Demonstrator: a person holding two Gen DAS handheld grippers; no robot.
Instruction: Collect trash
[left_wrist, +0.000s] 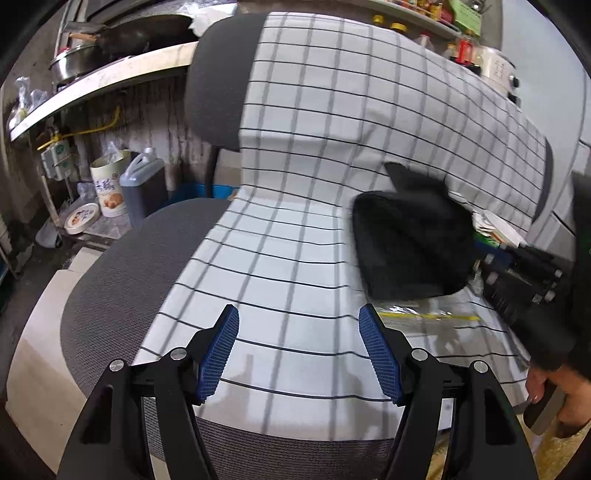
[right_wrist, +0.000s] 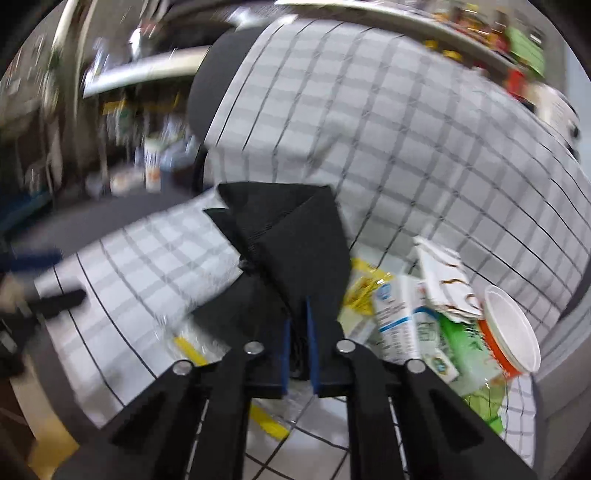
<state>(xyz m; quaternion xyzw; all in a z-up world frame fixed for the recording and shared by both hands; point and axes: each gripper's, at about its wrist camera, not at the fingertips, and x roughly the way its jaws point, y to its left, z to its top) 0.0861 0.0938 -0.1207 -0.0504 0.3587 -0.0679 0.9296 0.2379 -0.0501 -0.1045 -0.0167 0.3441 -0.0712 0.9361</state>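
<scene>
A grey mesh office chair (left_wrist: 122, 280) fills both views, draped from backrest to seat with a white checked cloth (left_wrist: 332, 122). Behind it, in my left view, a tabletop (left_wrist: 110, 79) carries a dark wok (left_wrist: 147, 35) and steel pans, and on the floor below stand a white tin (left_wrist: 109, 184) and a grey jug (left_wrist: 142, 188).

My right tool (right_wrist: 298, 343) is pinched narrow on a folded black plastic bag (right_wrist: 295, 240), whose edge is clamped between the blue pads (right_wrist: 311, 332); the bag stands up over the seat, its folds fanning away from me. From my left view the same bag (left_wrist: 410, 243) shows as a dark lump over the right part of the seat, with my right tool behind it.

The trash lies on the cloth at the right of the seat, against the backrest: a white and blue carton (right_wrist: 397, 325), a green packet (right_wrist: 476, 369), an orange-sided cup with a white rim (right_wrist: 511, 328), torn white paper (right_wrist: 447, 280), and a yellow-printed clear wrapper (right_wrist: 364, 288) partly under the bag.

My left tool (left_wrist: 298, 347) hangs over the front of the seat, spread wide, gripping nothing.
</scene>
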